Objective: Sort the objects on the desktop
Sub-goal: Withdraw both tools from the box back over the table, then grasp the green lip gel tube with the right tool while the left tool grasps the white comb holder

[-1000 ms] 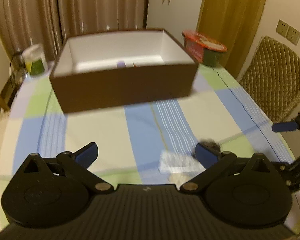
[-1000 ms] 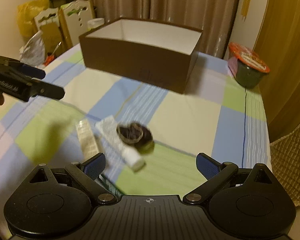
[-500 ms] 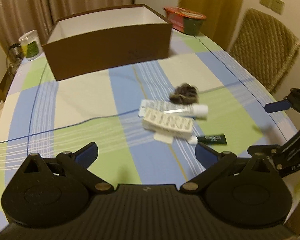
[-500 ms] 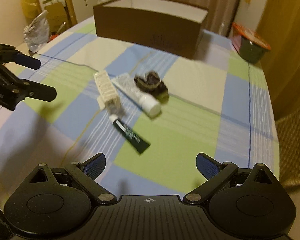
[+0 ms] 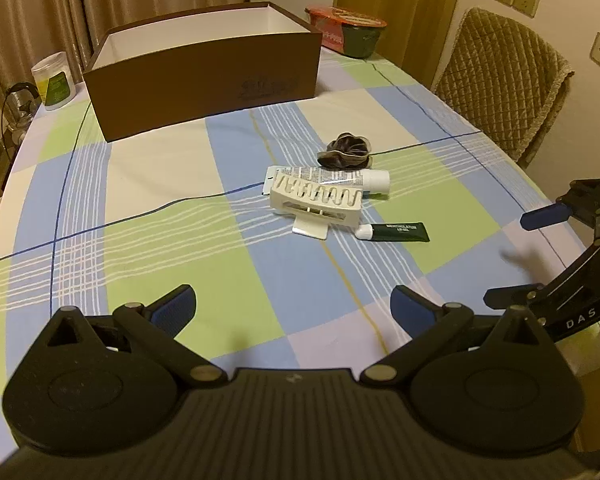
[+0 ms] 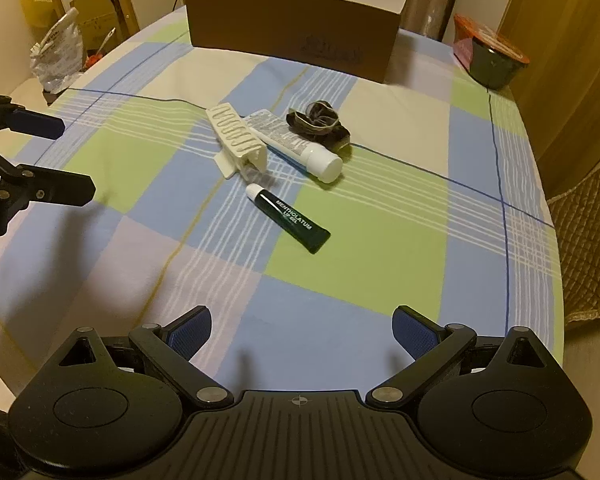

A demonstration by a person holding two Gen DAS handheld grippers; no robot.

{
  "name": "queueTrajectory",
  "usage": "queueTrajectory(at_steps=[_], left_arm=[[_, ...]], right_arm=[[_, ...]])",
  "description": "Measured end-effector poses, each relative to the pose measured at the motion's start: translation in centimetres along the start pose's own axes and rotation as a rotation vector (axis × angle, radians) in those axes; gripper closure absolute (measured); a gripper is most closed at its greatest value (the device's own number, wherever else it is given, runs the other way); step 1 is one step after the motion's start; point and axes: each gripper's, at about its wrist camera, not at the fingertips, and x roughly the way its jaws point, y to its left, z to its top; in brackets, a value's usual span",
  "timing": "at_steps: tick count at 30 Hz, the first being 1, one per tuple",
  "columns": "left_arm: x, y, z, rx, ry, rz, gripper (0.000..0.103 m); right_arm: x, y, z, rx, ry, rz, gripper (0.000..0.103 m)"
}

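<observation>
Checked tablecloth covers the table. Left gripper and right gripper hover above it, both spread and holding nothing. Mid-table lie green tube, cream rack, white tube and scrunchie; brown box stands beyond.

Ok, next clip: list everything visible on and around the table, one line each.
box: 1, brown, white inside, far end of table
hair scrunchie: 1, dark, table centre
large tube: 1, white, beside scrunchie
slotted plastic holder: 1, cream, against large tube
small tube: 1, dark green, white cap, nearest
noodle bowl: 1, red lid, far right
jar: 1, white, far left
chair: 1, tan quilted, right
tablecloth: 1, blue-green check
left tool: open, empty
right tool: open, empty
</observation>
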Motion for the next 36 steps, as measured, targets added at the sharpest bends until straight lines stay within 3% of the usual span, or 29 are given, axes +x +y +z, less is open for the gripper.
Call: queueTrajectory(at_steps=[20, 36], left_arm=[[1.3, 0.1, 0.5, 0.003, 0.003, -0.021, 0.001], [7.6, -1.2, 5.0, 0.087, 0.002, -0.037, 0.001]], right_arm=[[0.9, -0.6, 0.9, -0.033, 0.023, -0.001, 0.004], [3.7, -2.3, 2.4, -0.204, -0.005, 0.056, 0.004]])
